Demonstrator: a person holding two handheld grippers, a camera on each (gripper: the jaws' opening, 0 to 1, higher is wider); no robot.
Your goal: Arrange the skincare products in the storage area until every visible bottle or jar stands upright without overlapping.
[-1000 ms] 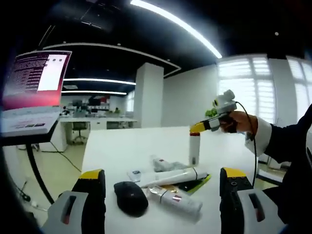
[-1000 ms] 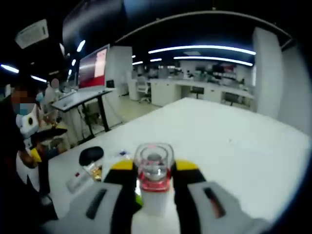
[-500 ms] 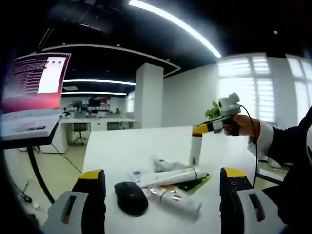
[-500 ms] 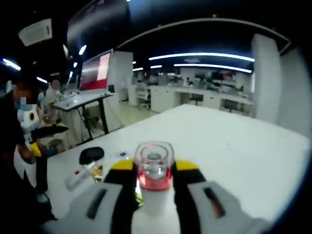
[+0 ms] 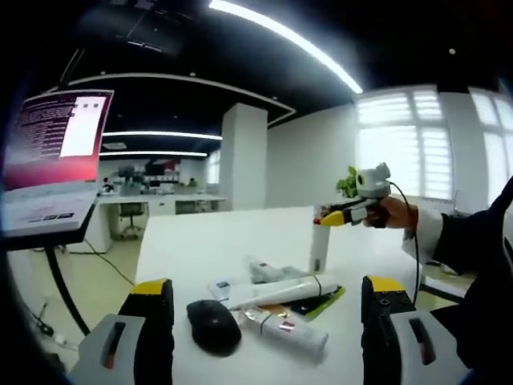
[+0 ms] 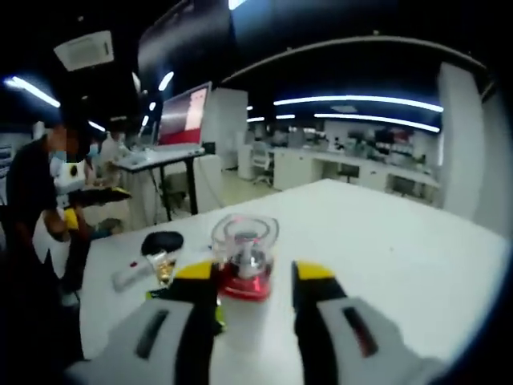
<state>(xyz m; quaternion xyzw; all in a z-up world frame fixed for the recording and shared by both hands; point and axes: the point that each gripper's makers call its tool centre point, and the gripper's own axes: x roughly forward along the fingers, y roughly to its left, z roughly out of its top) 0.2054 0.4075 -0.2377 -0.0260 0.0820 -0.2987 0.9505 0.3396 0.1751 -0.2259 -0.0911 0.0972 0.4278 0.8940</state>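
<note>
Right gripper [image 6: 248,277] fingers had just spread off the upright pump bottle [image 6: 243,277], leaving it standing; left gripper [image 5: 260,317] open, empty, tubes [image 5: 280,290] at 12 o'clock still flat.

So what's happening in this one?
A person is tidying skincare products on a white table with two handheld grippers. The right gripper has its jaws on either side of an upright white bottle with a clear cap; whether they grip it is unclear. The left gripper hangs open short of the pile, where several tubes lie flat and overlapping beside a black mouse.
</note>
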